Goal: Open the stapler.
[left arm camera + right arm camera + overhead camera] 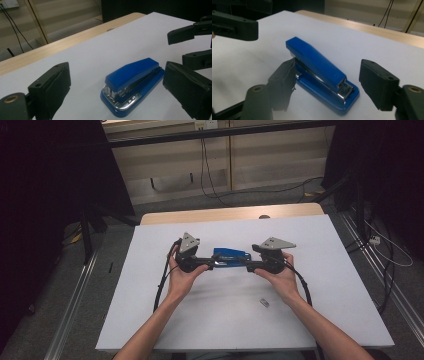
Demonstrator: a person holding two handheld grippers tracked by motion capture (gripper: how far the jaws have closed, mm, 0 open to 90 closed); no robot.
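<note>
Both grippers, left gripper (212, 263) and right gripper (245, 264), stand apart around the blue stapler (131, 85); centre your pads before squeezing.

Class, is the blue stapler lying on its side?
No: the stapler sits flat on its base on the white table.

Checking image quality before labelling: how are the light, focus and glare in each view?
High view: dim, dark surroundings, stapler small but readable. Left gripper view: stapler sharp, glint on its metal front, near jaws soft. Right gripper view: stapler sharp, near jaws blurred.
</note>
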